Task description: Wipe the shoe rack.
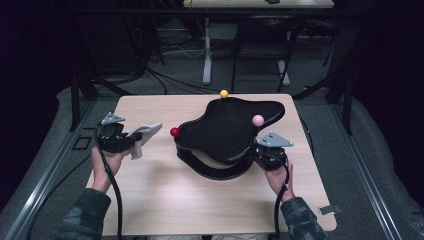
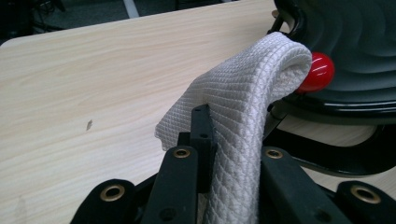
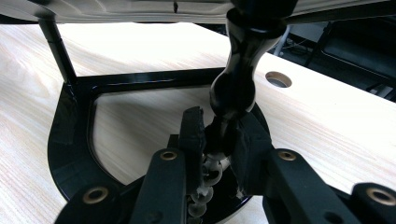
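Note:
A black wavy tray [image 1: 225, 127] stands on a black stand at the middle of the wooden table [image 1: 165, 195]. Three balls sit on its rim: a red ball [image 1: 174, 132] at the left, a yellow ball [image 1: 224, 93] at the back, a pink ball [image 1: 258, 120] at the right. My left gripper [image 1: 131, 142] is shut on a white waffle cloth [image 1: 145, 134] just left of the tray. In the left gripper view the cloth [image 2: 243, 93] drapes over the jaws, its tip close to the red ball [image 2: 317, 72]. My right gripper [image 3: 217, 126] is shut on the stand's black post [image 3: 233, 88] under the tray's right side.
The stand's flat black base [image 3: 70, 140] lies on the table below the tray. A round hole [image 3: 279, 79] is cut in the tabletop beyond the post. A small grey tag [image 1: 330, 209] lies at the table's near right corner. Bare wood spreads in front of the tray.

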`<state>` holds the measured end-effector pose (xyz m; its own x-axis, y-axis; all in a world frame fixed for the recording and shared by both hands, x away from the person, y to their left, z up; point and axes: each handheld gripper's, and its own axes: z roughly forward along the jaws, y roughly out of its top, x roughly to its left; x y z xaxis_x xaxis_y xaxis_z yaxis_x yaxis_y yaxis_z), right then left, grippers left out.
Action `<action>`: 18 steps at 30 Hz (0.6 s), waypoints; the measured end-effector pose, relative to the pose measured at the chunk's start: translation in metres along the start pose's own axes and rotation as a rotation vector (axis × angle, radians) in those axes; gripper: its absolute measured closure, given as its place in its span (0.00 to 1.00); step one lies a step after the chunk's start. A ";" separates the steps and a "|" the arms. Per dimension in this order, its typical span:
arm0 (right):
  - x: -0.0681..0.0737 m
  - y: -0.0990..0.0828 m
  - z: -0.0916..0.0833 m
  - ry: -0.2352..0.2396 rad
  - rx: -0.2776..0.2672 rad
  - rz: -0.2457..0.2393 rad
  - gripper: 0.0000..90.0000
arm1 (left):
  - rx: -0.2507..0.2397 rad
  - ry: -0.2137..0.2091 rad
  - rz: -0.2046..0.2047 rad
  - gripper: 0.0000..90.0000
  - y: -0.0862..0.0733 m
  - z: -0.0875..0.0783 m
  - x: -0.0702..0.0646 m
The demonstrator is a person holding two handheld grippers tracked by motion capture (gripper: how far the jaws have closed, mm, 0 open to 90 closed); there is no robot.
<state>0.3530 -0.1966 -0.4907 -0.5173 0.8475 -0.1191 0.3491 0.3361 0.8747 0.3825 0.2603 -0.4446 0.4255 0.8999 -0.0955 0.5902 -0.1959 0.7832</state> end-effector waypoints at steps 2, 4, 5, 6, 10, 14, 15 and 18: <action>0.000 0.000 0.000 -0.001 0.000 0.000 0.83 | 0.007 0.008 0.000 0.92 -0.003 -0.004 0.003; 0.000 0.000 0.000 -0.001 0.000 0.000 0.83 | 0.001 0.018 -0.005 0.92 -0.007 -0.009 0.007; 0.000 0.000 0.000 -0.003 0.000 0.001 0.83 | 0.003 0.019 -0.008 0.92 -0.009 -0.011 0.009; 0.000 0.000 0.000 -0.001 0.000 0.002 0.83 | 0.003 0.024 -0.009 0.92 -0.011 -0.012 0.010; 0.000 0.000 0.000 -0.002 0.001 0.003 0.83 | 0.008 0.033 -0.013 0.92 -0.018 -0.018 0.016; 0.000 0.000 0.000 0.000 0.003 0.004 0.83 | 0.021 0.045 -0.017 0.92 -0.028 -0.023 0.021; 0.000 0.000 0.000 0.001 0.003 0.004 0.83 | 0.019 0.045 -0.023 0.92 -0.030 -0.024 0.023; 0.000 0.000 0.000 -0.006 0.001 0.003 0.84 | 0.022 0.046 -0.037 0.92 -0.037 -0.027 0.027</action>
<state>0.3530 -0.1962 -0.4904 -0.5114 0.8510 -0.1193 0.3516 0.3339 0.8746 0.3538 0.3024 -0.4601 0.3711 0.9236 -0.0958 0.6199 -0.1696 0.7661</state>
